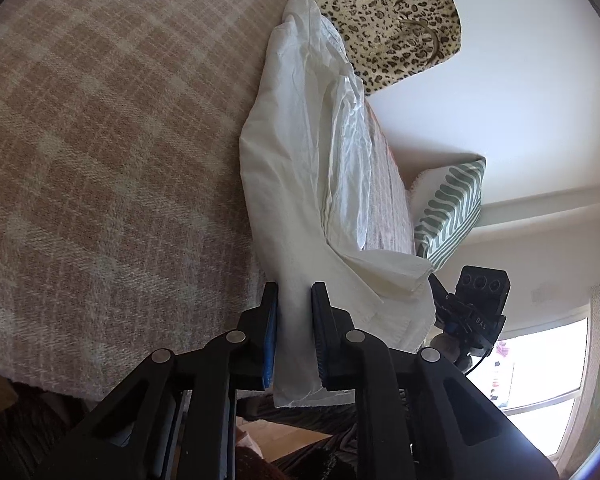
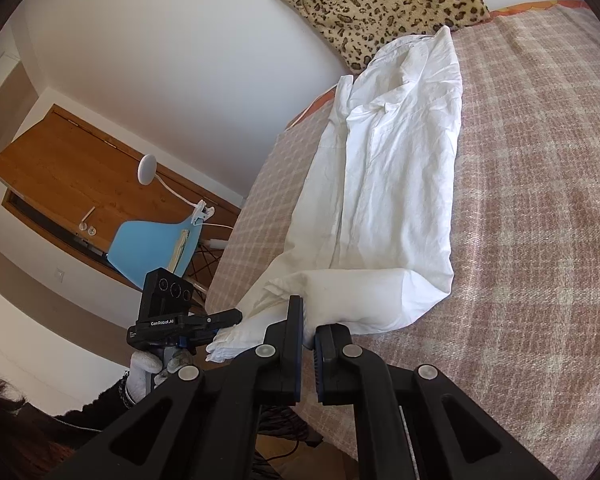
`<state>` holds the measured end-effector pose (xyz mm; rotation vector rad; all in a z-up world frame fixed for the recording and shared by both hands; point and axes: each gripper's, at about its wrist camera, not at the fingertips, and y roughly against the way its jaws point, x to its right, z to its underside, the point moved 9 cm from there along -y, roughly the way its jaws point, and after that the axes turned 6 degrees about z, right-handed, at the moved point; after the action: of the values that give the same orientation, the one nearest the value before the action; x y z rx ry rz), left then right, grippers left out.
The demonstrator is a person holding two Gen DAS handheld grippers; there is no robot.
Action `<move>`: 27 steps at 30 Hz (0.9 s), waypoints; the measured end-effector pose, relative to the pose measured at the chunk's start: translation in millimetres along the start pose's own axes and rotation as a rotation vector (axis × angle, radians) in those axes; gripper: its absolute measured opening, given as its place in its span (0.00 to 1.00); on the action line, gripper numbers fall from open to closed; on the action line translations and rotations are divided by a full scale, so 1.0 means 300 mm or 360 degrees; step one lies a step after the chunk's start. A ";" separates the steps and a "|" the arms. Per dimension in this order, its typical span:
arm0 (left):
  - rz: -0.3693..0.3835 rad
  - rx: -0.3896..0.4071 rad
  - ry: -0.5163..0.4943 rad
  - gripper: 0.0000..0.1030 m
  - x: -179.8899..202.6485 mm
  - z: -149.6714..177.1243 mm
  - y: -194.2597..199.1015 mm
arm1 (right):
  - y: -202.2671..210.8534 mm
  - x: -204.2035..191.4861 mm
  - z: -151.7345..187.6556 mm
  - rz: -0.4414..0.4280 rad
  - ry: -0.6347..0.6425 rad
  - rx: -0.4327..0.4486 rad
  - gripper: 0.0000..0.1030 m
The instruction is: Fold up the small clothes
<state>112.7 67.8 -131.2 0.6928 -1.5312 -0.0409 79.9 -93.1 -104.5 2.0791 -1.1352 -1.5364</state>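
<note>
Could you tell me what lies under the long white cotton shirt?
The long white cotton shirt lies on a pink-and-cream checked woven blanket that covers the bed. Whatever part of the blanket is beneath the shirt is hidden.

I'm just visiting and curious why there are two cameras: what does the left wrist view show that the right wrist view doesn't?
Only the left wrist view shows a green striped pillow and a bright window. Only the right wrist view shows a blue chair, a wooden desk and a white clip lamp. Both share the white shirt on the plaid blanket, the leopard-print bag, and each shows the other claw.
</note>
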 end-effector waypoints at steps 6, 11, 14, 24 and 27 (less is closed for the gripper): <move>0.0057 0.0069 -0.0158 0.08 0.113 -0.070 0.011 | 0.013 0.005 -0.022 -0.0004 -0.0026 0.0019 0.02; 0.0086 0.0128 -0.0190 0.08 0.165 -0.181 -0.005 | 0.025 0.025 -0.078 0.0023 -0.0062 0.0052 0.02; 0.0094 0.0157 -0.0150 0.08 0.156 -0.252 -0.030 | 0.020 0.042 -0.124 0.0058 -0.0068 0.0069 0.02; -0.0022 0.0186 -0.0063 0.08 0.058 -0.404 -0.146 | -0.095 0.169 -0.287 0.0246 -0.0113 0.0047 0.02; -0.0060 0.0192 -0.0036 0.08 0.022 -0.428 -0.174 | -0.144 0.203 -0.319 0.0306 -0.0117 0.0022 0.02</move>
<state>251.4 72.0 -134.0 0.8192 -1.5514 0.0154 190.7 -130.0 -137.1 1.8737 -1.3328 -1.5273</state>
